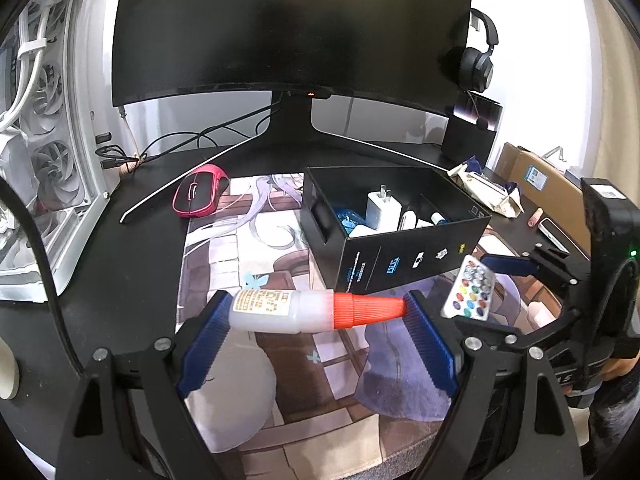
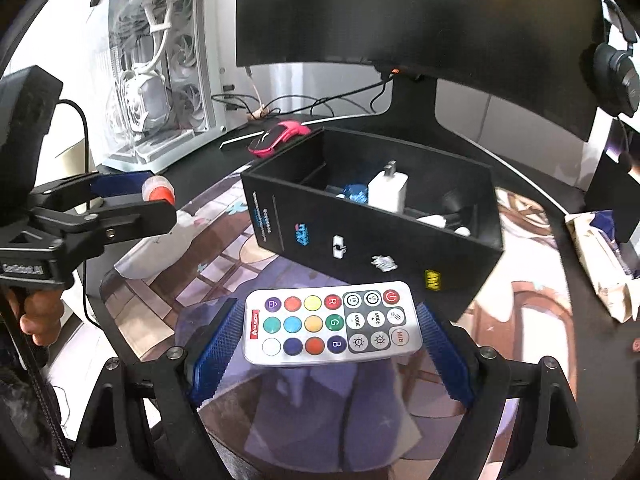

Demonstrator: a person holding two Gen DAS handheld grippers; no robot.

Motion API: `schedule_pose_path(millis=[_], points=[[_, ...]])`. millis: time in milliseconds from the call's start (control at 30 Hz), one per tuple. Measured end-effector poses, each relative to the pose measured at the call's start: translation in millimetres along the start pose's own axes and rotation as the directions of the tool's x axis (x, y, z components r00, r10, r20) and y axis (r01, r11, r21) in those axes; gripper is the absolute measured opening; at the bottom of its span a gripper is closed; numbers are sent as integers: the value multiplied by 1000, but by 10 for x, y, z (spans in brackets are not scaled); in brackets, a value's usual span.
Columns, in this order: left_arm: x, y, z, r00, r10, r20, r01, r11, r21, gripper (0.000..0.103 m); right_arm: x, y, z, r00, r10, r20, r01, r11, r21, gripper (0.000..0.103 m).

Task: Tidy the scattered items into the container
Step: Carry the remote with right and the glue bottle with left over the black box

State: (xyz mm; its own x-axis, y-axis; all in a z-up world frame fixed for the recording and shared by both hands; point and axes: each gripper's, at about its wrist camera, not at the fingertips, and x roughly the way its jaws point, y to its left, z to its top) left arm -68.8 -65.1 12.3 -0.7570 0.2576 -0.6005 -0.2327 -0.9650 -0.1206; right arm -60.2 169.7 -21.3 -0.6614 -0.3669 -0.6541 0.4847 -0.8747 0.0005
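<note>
My left gripper (image 1: 316, 314) is shut on a glue bottle (image 1: 280, 310) with an orange cap, held crosswise above the desk mat, just short of the black box (image 1: 400, 254). My right gripper (image 2: 332, 326) is shut on a white remote (image 2: 332, 324) with coloured buttons, held flat in front of the box (image 2: 360, 240). The remote also shows in the left wrist view (image 1: 470, 290), and the glue bottle's cap in the right wrist view (image 2: 160, 192). The box holds a white charger (image 1: 382, 206), a blue item (image 1: 348, 216) and small white pieces.
A pink mouse (image 1: 198, 194) lies behind the printed desk mat (image 1: 248, 248). A monitor (image 1: 288, 32) on its stand fills the back. A white PC case (image 1: 48, 128) stands left. Headphones (image 1: 476, 60), a crumpled packet (image 1: 486, 188) and a cardboard box (image 1: 536, 178) sit right.
</note>
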Motion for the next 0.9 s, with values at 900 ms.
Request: schedule_pose_path(millis=[900], points=[[273,-394,601,999,-25,32,22,995,95,86,-279,-477,362,993,-52,107,52,999,0,88]])
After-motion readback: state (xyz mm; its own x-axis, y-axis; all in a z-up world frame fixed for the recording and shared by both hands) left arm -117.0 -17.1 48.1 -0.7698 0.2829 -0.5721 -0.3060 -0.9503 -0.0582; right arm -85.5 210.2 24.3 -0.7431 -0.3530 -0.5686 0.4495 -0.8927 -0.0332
